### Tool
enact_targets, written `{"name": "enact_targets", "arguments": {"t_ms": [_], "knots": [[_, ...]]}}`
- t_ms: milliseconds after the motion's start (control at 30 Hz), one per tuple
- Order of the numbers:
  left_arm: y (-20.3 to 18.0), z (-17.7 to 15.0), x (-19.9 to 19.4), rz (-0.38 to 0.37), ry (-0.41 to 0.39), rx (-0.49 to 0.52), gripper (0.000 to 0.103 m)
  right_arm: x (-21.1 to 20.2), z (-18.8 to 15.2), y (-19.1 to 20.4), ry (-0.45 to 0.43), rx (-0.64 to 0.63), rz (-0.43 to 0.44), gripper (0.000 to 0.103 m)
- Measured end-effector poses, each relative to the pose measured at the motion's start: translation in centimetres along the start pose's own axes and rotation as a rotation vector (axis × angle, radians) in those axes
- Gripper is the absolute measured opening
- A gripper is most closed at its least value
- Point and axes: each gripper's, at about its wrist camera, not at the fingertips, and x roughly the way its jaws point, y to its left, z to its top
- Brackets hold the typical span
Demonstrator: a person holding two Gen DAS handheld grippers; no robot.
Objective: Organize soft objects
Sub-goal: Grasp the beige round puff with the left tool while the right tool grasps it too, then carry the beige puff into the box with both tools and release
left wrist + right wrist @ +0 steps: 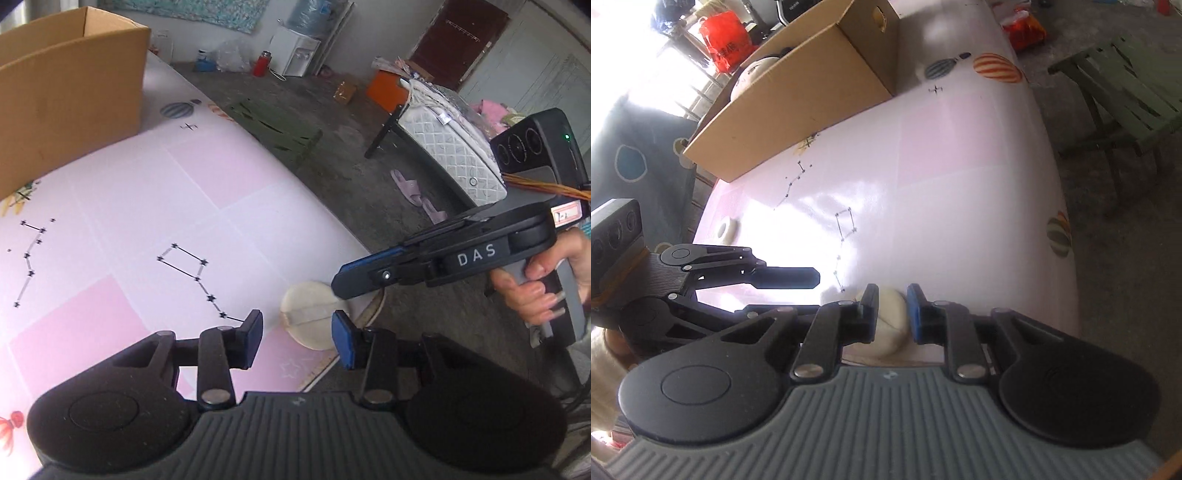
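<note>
Between the left gripper [297,338] fingers, a round cream puff [314,317] with a band is lying flat, untouched; right gripper [892,314] jaws are standing slightly apart around it.

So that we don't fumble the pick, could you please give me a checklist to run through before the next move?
1. Round cream puff lying flat on the pink table cover: ok.
2. Puff well away from the table edge: not ok.
3. Right gripper jaws apart, lined up on the puff: ok.
4. Left gripper clear of that puff: not ok.
5. Cardboard box open on top: ok.
</note>
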Motion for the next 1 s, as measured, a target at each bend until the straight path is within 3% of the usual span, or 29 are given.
{"name": "enact_targets", "arguments": {"t_ms": [100, 200, 333, 400, 433, 467, 533, 633, 700, 800, 1000], "knots": [[-0.6, 0.0, 1.6, -0.028, 0.034, -0.009, 0.043, 1.6, -1.6, -0.2, 0.050, 0.055, 0.046, 0.019], [-0.9, -0.2, 2.3, 0.001, 0.019, 0.000, 0.042, 1.7, -2.5, -1.0, 0.000, 0.111, 0.071, 0.014], [0.2, -0.3, 2.1, -0.015, 0.001, -0.063, 0.023, 2.3, -2.9, -2.7, -0.029, 0.238, 0.161, 0.014], [0.4, -0.3, 1.8, 0.032, -0.003, -0.053, 0.036, 2.6, -2.8, -2.9, -0.035, 0.282, 0.178, 0.014], [0.2, -0.3, 1.6, 0.063, -0.002, -0.036, 0.049, 2.6, -2.9, -2.7, -0.037, 0.275, 0.177, 0.014], [0.2, -0.3, 1.3, 0.077, -0.004, -0.026, 0.050, 2.8, -2.9, -2.3, -0.036, 0.251, 0.176, 0.014], [0.3, -0.7, 1.0, 0.045, -0.015, -0.043, 0.043, 3.2, -2.9, -2.2, -0.028, 0.243, 0.197, 0.013], [0.7, -1.0, 0.9, 0.057, -0.034, -0.056, 0.011, 3.9, -2.7, -2.2, -0.044, 0.261, 0.216, 0.011], [1.0, -1.4, 0.7, 0.101, -0.047, -0.049, 0.007, 4.8, -2.4, -2.3, -0.039, 0.318, 0.253, 0.010], [2.4, -1.7, 0.4, 0.063, -0.057, -0.112, 0.004, 5.9, -2.5, -1.5, -0.048, 0.306, 0.275, 0.005], [2.1, -1.5, -0.3, 0.084, -0.079, -0.104, 0.004, 5.9, -1.7, 1.6, -0.110, 0.208, 0.222, 0.004]]}}
